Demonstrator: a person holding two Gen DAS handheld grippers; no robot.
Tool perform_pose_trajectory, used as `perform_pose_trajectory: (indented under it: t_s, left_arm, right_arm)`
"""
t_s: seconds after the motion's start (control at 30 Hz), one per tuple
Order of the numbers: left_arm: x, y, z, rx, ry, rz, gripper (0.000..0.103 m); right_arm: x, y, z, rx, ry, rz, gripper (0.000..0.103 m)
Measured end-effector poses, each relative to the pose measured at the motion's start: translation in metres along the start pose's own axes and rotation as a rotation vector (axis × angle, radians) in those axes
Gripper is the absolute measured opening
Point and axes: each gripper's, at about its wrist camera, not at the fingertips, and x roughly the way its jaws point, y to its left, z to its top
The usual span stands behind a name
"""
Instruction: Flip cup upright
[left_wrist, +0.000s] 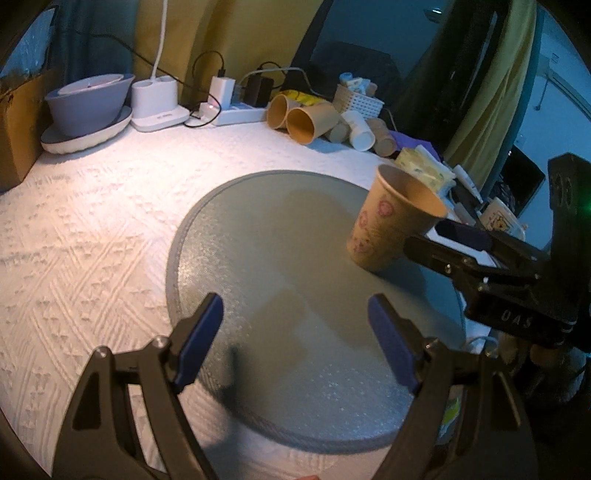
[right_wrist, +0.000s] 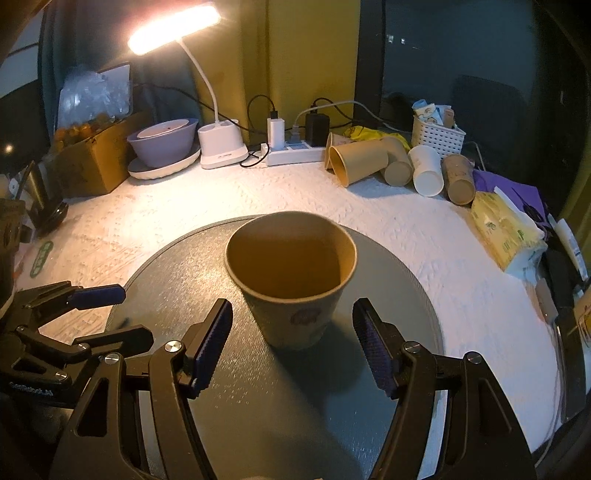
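Cup (right_wrist: 291, 280), brown paper with faint pink prints, stands mouth-up on the round grey mat (right_wrist: 388, 266), in line with the gap between the right gripper's (right_wrist: 292, 339) fingers (right_wrist: 212, 343). Those fingers are spread wide with daylight on both sides of the cup wall, so nothing is gripped; the pads sit level with the lower half of the cup, near but apart from it. In the left wrist view the cup looks tilted, though that may be lens bend, and its base rests on the mat. Judging by this, the flip looks done and the wide spread suits a clean release without nudging the cup over.

The left gripper (left_wrist: 295, 343) is likewise open and empty, hanging over the near-left part of the mat, well apart from the cup, probably kept clear so as not to crowd it.

Inside, the cup shows only its bare brown lining; it appears empty.

Farther out on the white textured counter (right_wrist: 295, 188), several spare paper cups (right_wrist: 391, 166) lie on their sides at the far right, all seemingly empty. A white basket (right_wrist: 437, 136) behind them holds small packets. At far left a purple bowl (right_wrist: 162, 144) sits on a white plate, with a pale dish or lid in it. A lamp (right_wrist: 221, 147) stands just right of the bowl.
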Motion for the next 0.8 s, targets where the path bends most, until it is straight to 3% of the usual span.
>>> perform_pose_trajectory:
  t_s: [0.6,0.8]
  left_arm:
    - [-0.044,-0.03,-0.011,0.084,-0.104,0.002,0.083]
    - [-0.064,-0.043,-0.013,0.123,-0.158,0.003,0.089]
  right_arm:
    - [-0.046,0.009,-0.021,0.003,-0.049,-0.011,0.071]
    - [-0.064,0.01,-0.024,0.004,-0.081,-0.021,0.071]
